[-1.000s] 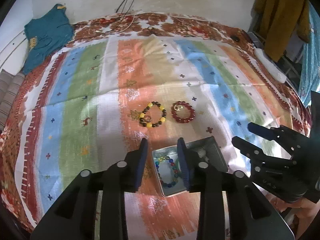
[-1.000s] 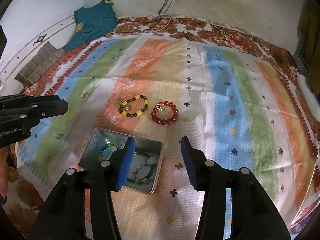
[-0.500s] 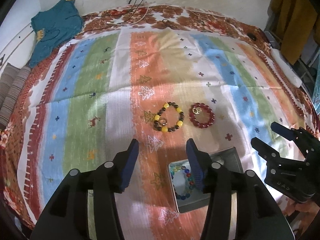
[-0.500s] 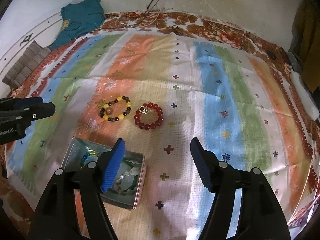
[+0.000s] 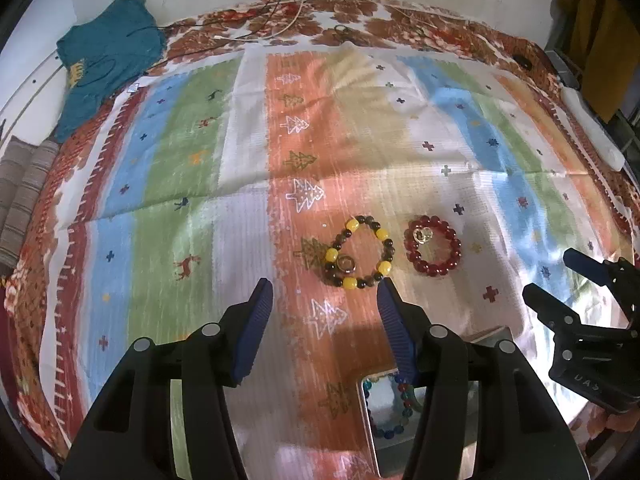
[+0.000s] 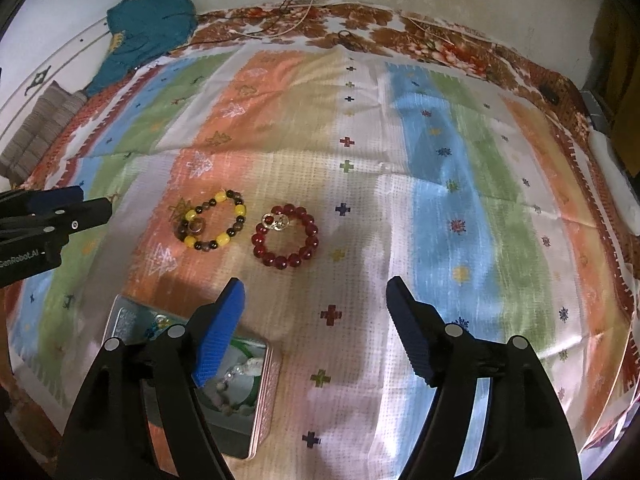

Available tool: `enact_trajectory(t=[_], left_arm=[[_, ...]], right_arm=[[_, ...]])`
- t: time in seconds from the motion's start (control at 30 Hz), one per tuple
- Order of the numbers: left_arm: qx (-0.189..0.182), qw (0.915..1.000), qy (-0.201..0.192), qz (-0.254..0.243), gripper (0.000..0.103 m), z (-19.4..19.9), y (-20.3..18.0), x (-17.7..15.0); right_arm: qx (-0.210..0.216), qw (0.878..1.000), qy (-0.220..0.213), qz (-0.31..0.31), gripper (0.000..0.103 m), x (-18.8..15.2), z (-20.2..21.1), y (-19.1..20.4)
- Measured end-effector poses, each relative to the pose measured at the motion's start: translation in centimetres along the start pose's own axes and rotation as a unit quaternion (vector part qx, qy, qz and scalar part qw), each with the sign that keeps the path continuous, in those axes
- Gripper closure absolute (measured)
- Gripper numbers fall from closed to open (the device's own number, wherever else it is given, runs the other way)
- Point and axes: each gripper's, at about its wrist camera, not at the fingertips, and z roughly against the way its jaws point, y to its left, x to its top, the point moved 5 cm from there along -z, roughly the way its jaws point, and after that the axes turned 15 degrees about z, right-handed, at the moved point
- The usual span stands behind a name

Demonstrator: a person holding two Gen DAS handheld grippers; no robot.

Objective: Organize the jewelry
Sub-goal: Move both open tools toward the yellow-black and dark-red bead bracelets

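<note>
Two bead bracelets lie flat on a striped cloth (image 6: 440, 160), side by side and just apart. The yellow-and-dark bracelet (image 6: 212, 220) alternates yellow beads with brown and black ones and carries a round metal ring charm on its lower left arc. The red bracelet (image 6: 285, 237) is a ring of glossy dark-red beads with a small gold-coloured charm at its 11 o'clock. In the right wrist view both sit at 11 o'clock from the right gripper (image 6: 316, 300); in the left wrist view the yellow-and-dark bracelet (image 5: 359, 253) lies at 1 o'clock from the left gripper (image 5: 324, 300), with the red bracelet (image 5: 433, 245) at its 3 o'clock.

Both grippers are spread wide with nothing between the blue pads, and both hover above the cloth.

A metal tin (image 6: 256, 420) rests on the cloth at 7 o'clock from the bracelets. The right wrist view shows its embossed pinkish side wall and, inside, pale and green pieces partly hidden by the left finger of the right gripper. The left wrist view shows only a corner of the tin (image 5: 370, 432), but reveals a multicolour bead bracelet (image 5: 402, 404) inside it, largely covered by a finger.

The left wrist view shows the right gripper (image 5: 556, 280) from the side at 3 o'clock. The right wrist view shows the left gripper (image 6: 94, 202) at 9 o'clock. A teal garment (image 5: 108, 52) lies at 10 o'clock near the wall.
</note>
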Motion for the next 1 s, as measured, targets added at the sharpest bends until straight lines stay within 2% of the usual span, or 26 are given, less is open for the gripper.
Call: enact_trajectory(t=[0.53,0.7,1.0], left_arm=[[0.021,0.9995,0.021,-0.012,0.044,-3.4,0.0,1.5],[0.021,0.9992,0.025,-0.025,0.042,-4.1,-0.5,1.6],[0.015,0.9985,0.049,-0.019,0.041,-6.3,-0.8,2.2]], right_arm=[[0.013,1.0,0.016,0.005,0.03,1.1,-2.9,-0.3],[0.017,1.0,0.022,0.006,0.03,1.2,-3.7,-0.4],[0.017,0.999,0.037,0.005,0.03,1.6,-5.4,-0.8]])
